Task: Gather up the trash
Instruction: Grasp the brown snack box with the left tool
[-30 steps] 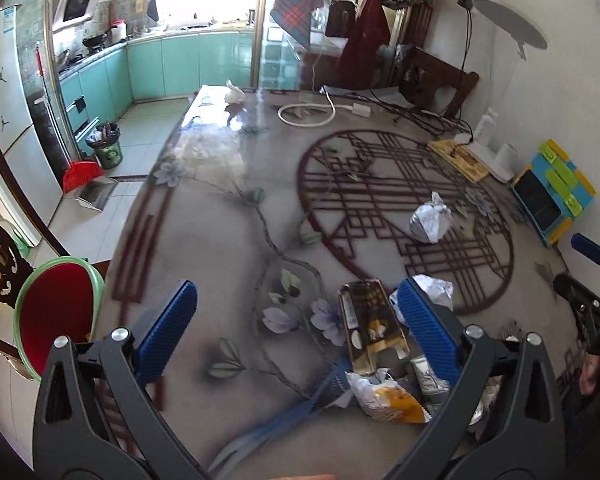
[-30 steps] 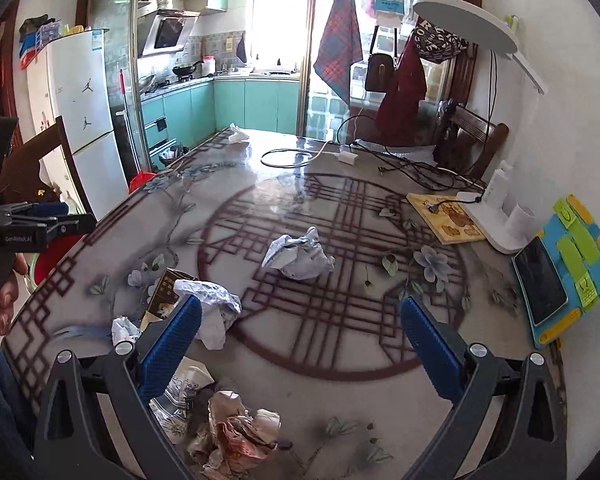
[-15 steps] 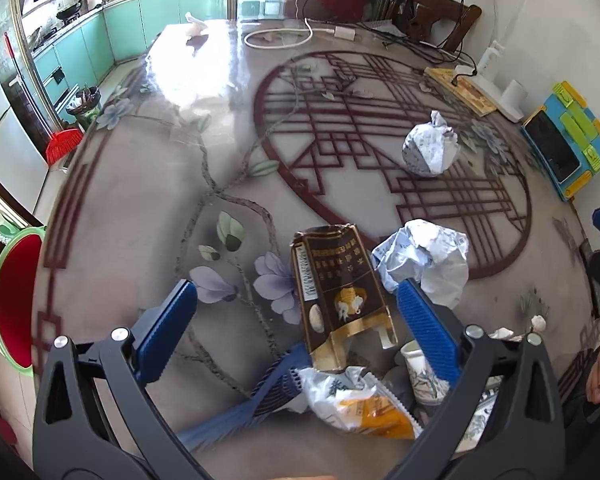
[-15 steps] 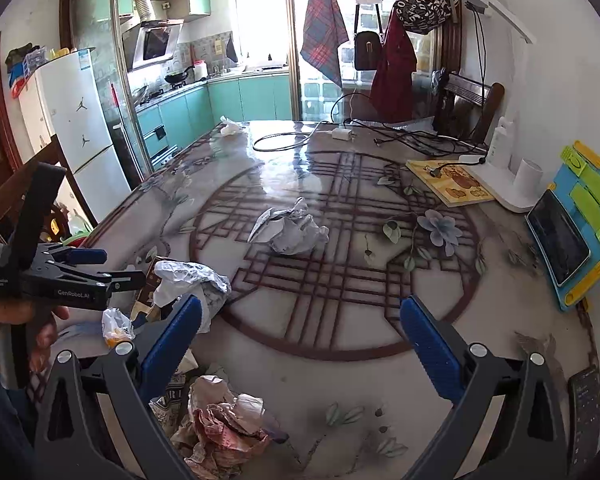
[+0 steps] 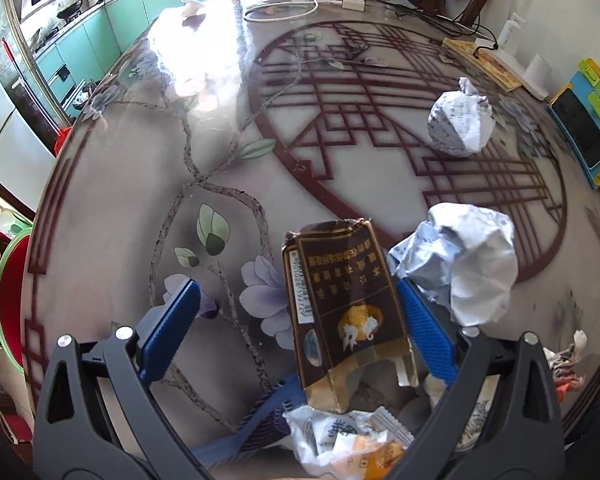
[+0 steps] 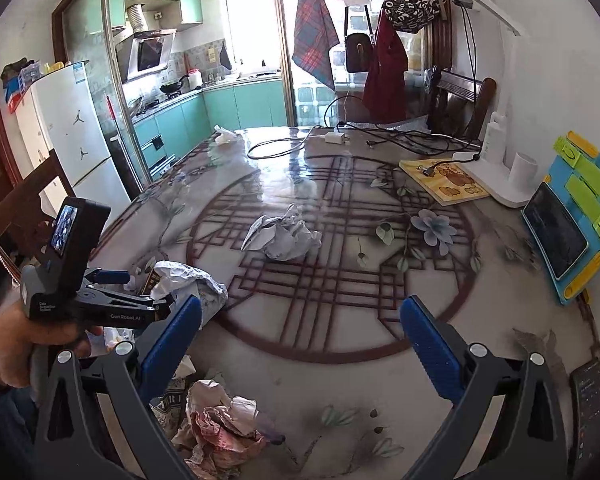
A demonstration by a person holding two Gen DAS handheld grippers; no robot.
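Box: a torn brown box [image 5: 346, 312] is framed between the left gripper [image 5: 298, 320] pads, at 6 o'clock on the table [image 5: 112, 216].
Handling: judged light, thin, crushable; best pinched across its flat sides.
Claw: jaws wide, just closing; right pad beside the box, contact unclear.
Pose: tilted steeply down.
Right gripper [image 6: 300, 332]: spread, empty.

A yellow book [image 6: 446, 181] lies by the white lamp base [image 6: 496, 184].

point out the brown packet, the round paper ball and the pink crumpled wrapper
brown packet [image 5: 342, 304], left wrist view, middle of its printed face
round paper ball [image 5: 460, 124], left wrist view, its centre
pink crumpled wrapper [image 6: 220, 428], right wrist view, its middle folds
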